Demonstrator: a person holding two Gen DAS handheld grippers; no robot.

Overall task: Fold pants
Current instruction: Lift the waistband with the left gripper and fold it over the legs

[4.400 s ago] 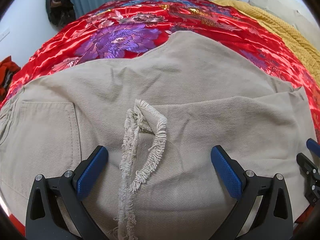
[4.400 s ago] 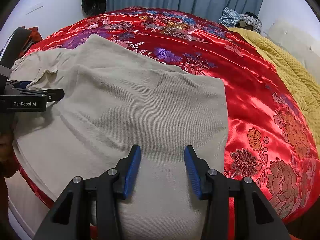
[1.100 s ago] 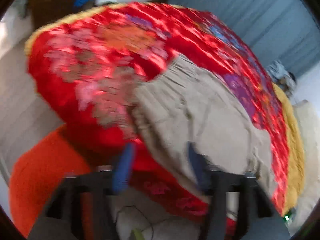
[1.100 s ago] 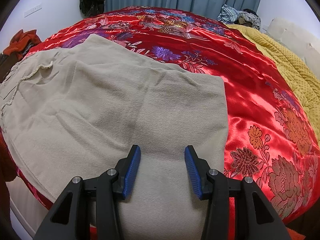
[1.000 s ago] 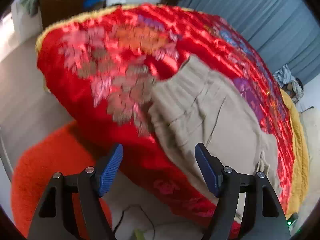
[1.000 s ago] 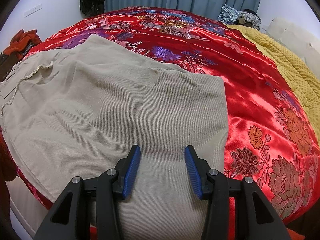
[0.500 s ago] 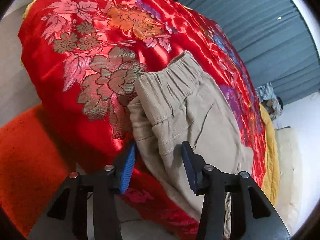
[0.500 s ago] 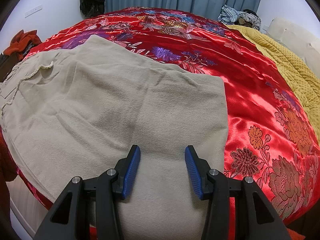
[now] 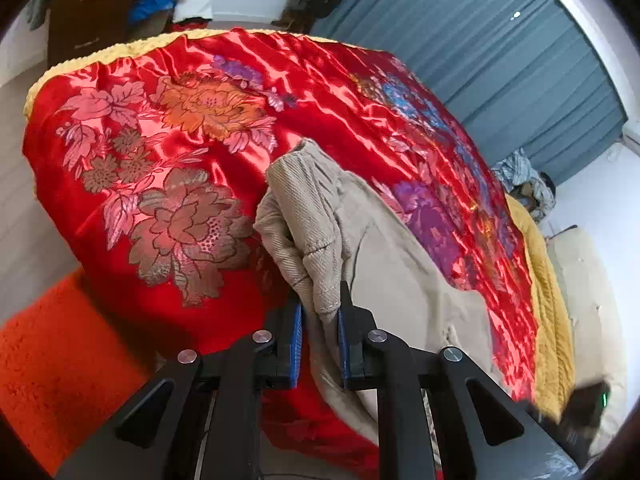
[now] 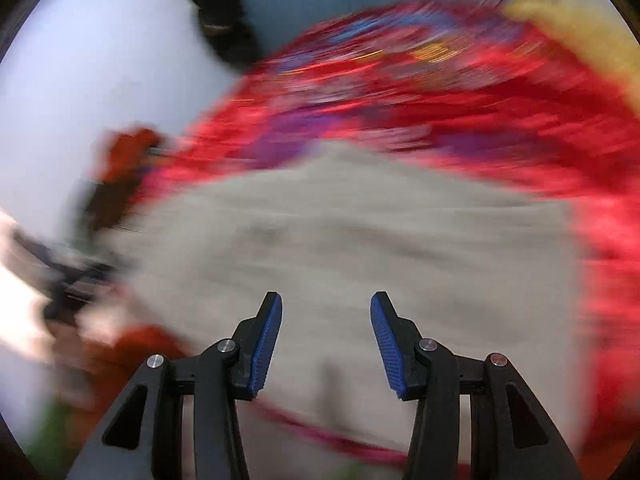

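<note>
The beige pants (image 9: 400,280) lie on a red floral bedspread (image 9: 180,128). My left gripper (image 9: 320,320) is shut on the elastic waistband corner (image 9: 308,216) and holds it lifted and bunched above the bed's edge. In the right wrist view the picture is blurred by motion; the pants (image 10: 340,240) spread ahead of my right gripper (image 10: 326,312), which is open and empty just above the cloth.
An orange rug (image 9: 60,380) lies on the floor below the bed's edge. Blue curtains (image 9: 500,60) hang behind the bed. A yellow blanket (image 9: 552,320) runs along the far right side. A dark cabinet with clothes (image 9: 100,12) stands at the far left.
My left gripper closed on the waistband corner and lifted it off the bed. My right gripper, still until now, is swinging fast over the pants, blurring its view.
</note>
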